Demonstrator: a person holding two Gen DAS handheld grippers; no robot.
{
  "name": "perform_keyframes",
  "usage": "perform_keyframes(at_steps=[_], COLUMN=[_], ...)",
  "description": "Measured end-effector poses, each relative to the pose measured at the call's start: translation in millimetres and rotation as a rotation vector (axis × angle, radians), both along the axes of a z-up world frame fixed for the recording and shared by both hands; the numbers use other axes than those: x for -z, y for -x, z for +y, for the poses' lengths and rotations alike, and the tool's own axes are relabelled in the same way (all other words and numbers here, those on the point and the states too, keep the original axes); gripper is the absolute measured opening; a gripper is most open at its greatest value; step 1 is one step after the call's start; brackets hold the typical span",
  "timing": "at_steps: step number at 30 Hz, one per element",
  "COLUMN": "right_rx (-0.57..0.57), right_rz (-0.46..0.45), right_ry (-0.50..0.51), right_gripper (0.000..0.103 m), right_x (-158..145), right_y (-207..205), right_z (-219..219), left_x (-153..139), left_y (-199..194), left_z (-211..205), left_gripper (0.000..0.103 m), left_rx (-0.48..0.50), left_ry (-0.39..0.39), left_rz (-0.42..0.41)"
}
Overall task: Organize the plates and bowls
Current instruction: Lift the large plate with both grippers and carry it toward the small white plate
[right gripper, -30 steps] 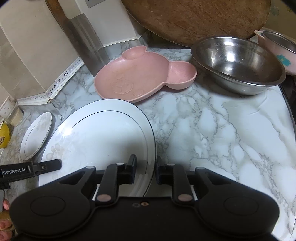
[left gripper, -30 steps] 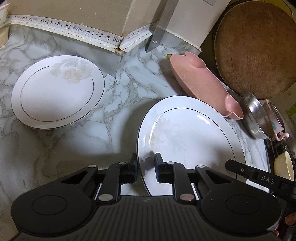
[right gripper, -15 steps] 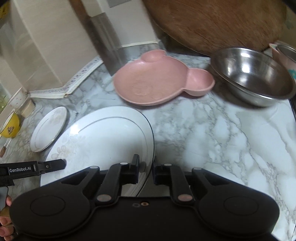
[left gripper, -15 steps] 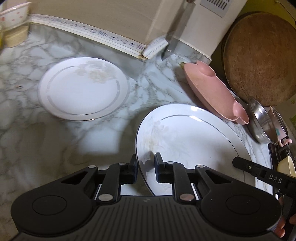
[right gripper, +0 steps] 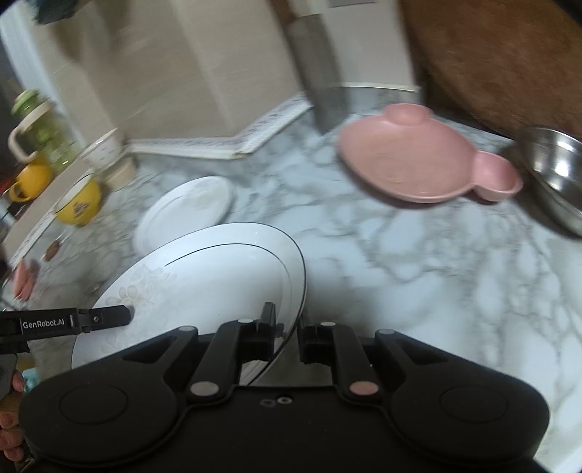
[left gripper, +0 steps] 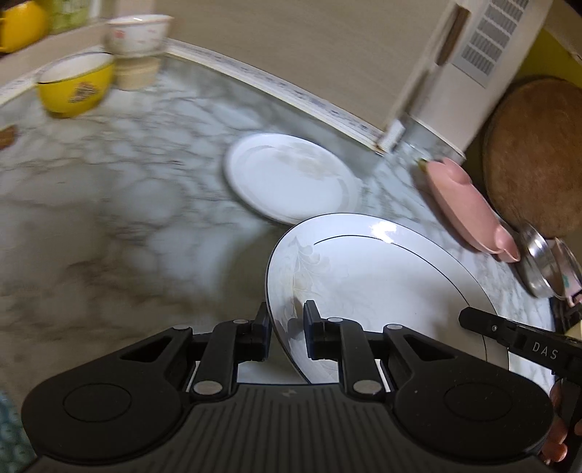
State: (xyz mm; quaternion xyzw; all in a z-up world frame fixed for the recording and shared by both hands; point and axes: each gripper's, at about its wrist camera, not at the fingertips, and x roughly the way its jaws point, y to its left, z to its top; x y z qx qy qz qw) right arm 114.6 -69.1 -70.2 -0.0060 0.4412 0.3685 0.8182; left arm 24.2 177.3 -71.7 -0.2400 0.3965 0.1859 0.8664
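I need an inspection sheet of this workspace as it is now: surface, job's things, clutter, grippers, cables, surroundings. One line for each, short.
Surface: marble-pattern counter, no spills seen.
Job's things: large plate held at both edges; small plate flat beyond it; pink plate; steel bowl; yellow bowl; white bowl.
Clutter: cleaver leaning at the wall.
Grippers: left gripper shut on the large plate's left rim; right gripper shut on its right rim.
Cables: nothing seen.
Surroundings: round wooden board standing at the wall; jar and yellow mug on a ledge.
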Motion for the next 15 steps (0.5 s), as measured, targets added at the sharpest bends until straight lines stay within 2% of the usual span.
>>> perform_keyframes(at_steps=[8,15], right_rx=[-0.124,-0.179], right_rz=[0.003,0.003], right_ry=[-0.011,-0.016], right_gripper=[0.013,0.013], right_x=[6,15], right_y=[32,48], right_z=[50,79], left_x=[7,13], left_y=[53,72], left_z=[32,49], left_gripper=[0.016,0.016], left_rx=[-0.119,-0.168], left_ry=[-0.005,0.002], left_rz=[0.020,0.029])
